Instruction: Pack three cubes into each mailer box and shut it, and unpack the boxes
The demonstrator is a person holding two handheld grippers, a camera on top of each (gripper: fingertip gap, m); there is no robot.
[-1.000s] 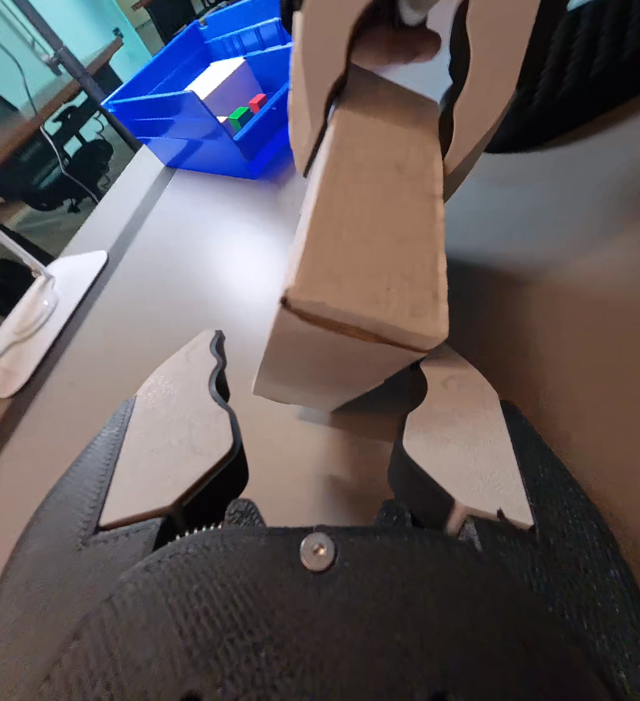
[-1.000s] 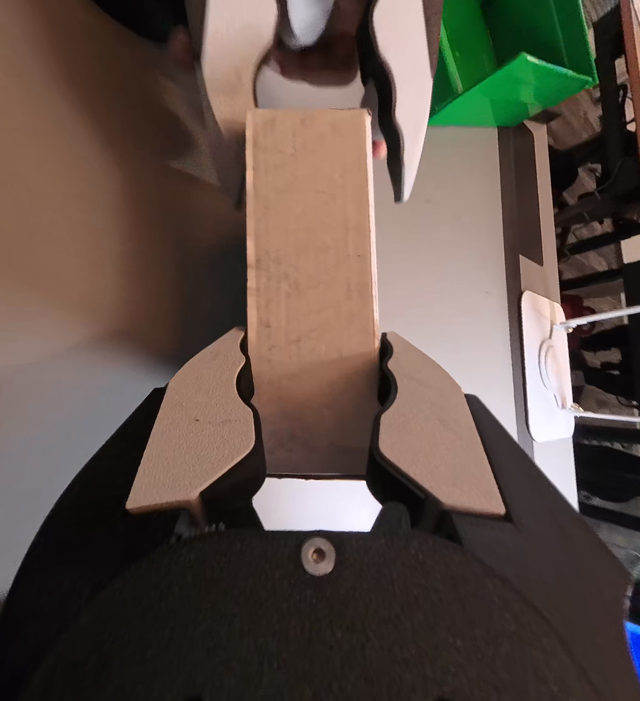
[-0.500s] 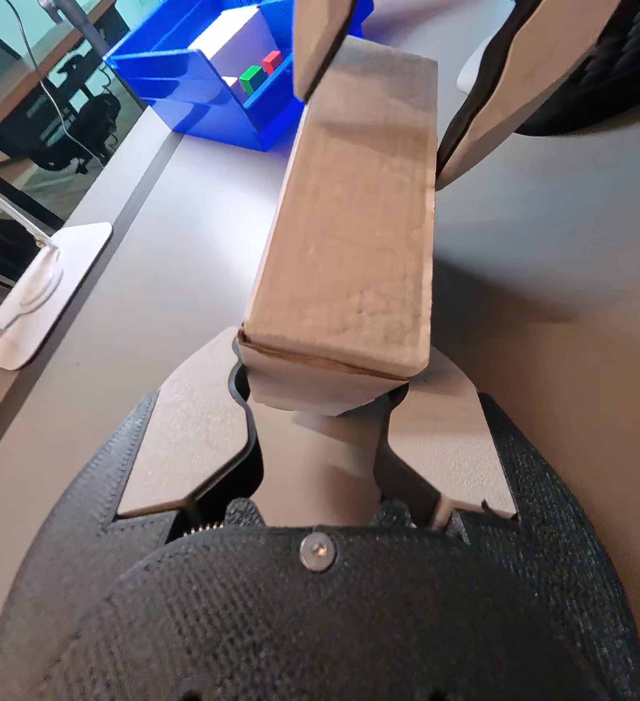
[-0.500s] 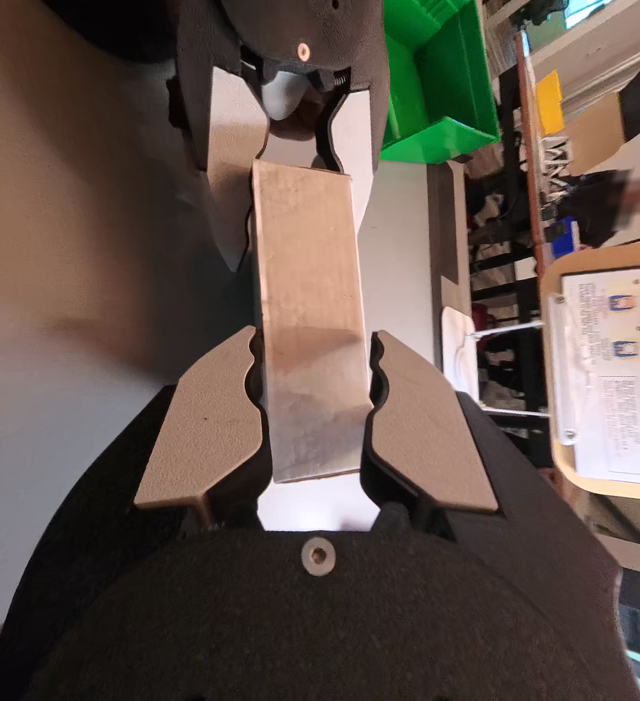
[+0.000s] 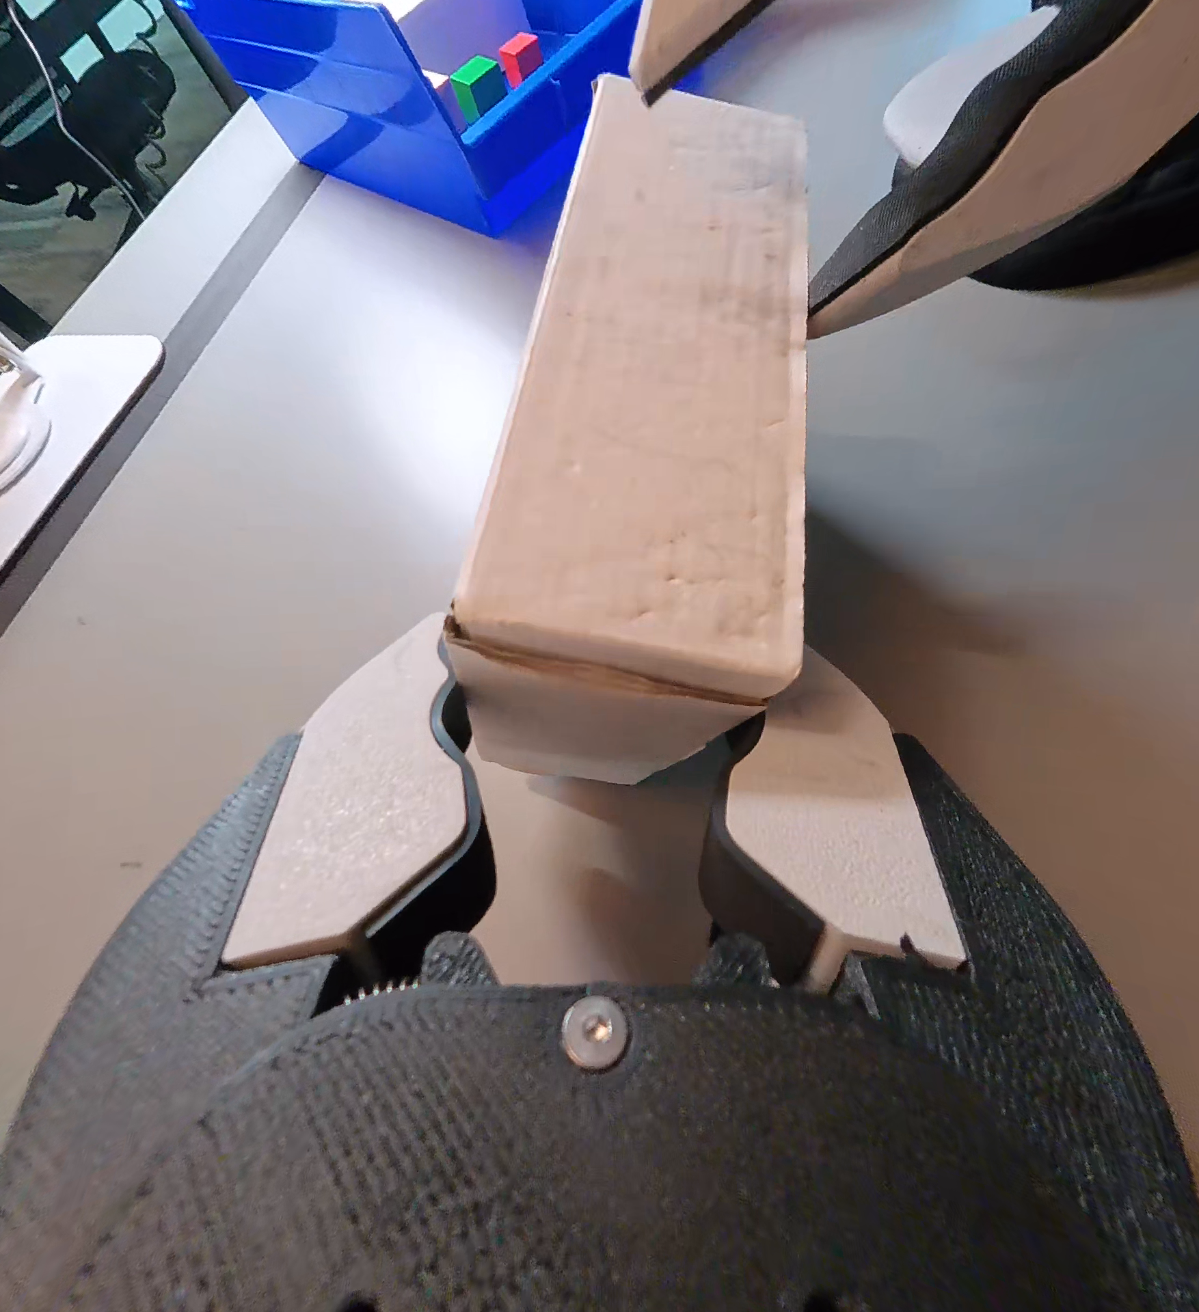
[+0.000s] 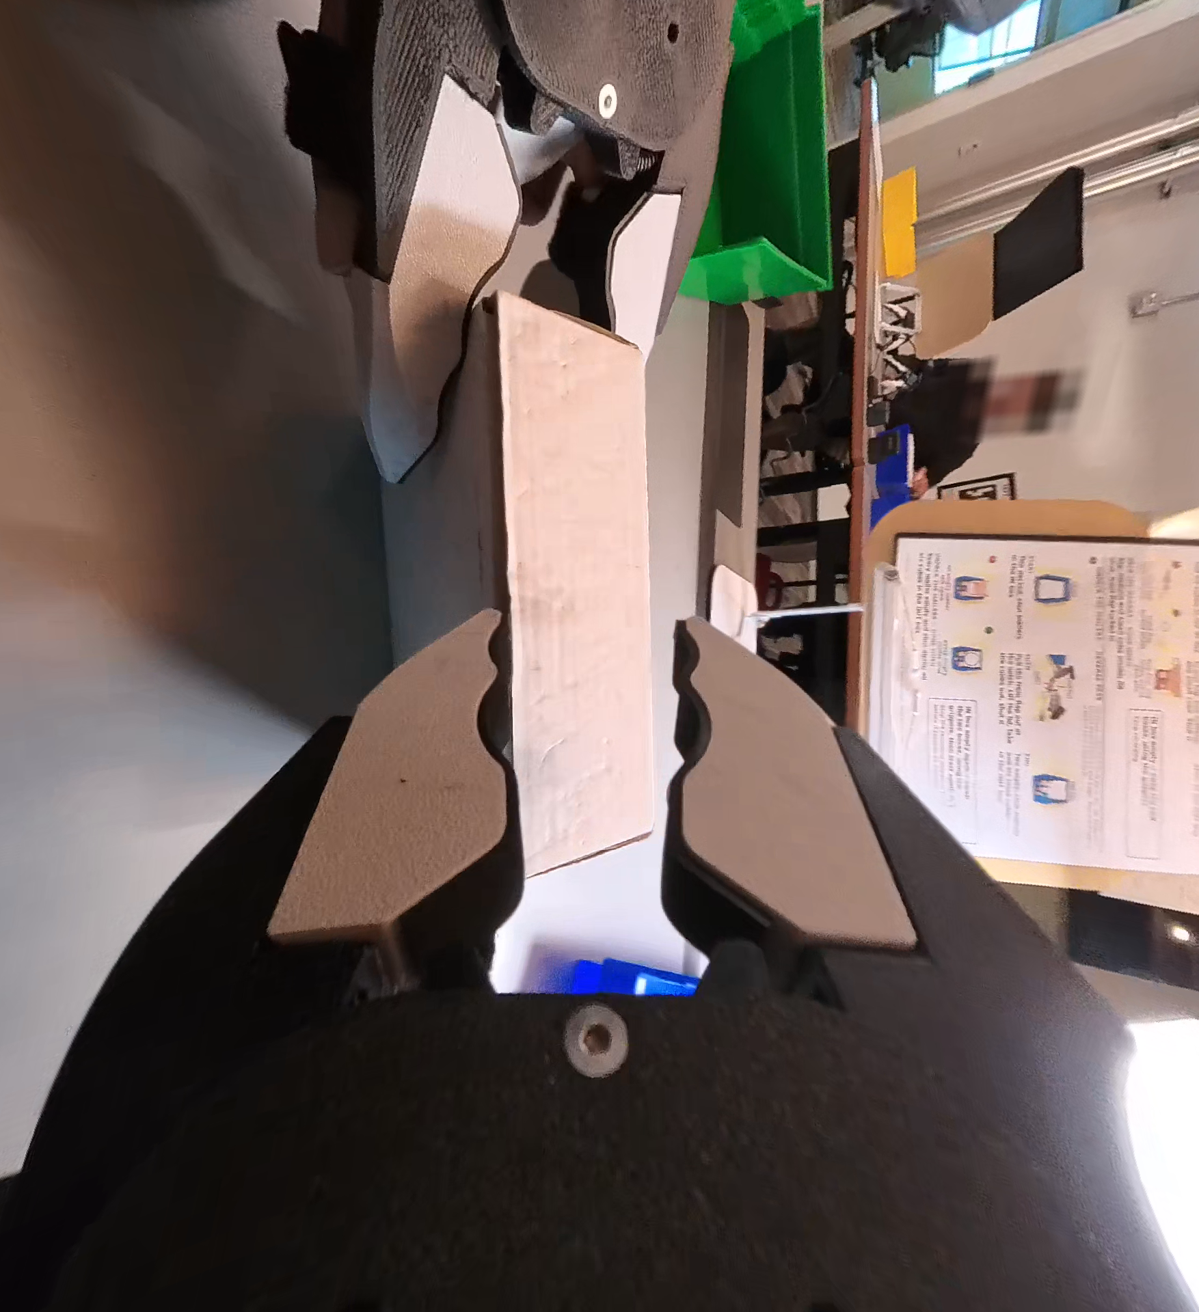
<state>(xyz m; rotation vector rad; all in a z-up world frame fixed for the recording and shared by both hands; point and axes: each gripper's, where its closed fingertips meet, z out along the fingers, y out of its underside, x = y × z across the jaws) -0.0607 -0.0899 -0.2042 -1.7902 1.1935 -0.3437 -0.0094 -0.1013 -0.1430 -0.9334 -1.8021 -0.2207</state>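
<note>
Both views are bright and bent by wide-angle distortion toward the edges. In the left wrist view the table (image 5: 312, 454) carries pale glare and a soft shadow beside the mailer box (image 5: 660, 397). The right wrist view's left side is smeared with blur, and daylight flares at a window (image 6: 973, 67).

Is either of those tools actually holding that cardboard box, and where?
The left tool grips the box by its near end; the right tool stands open around the other end.
</note>
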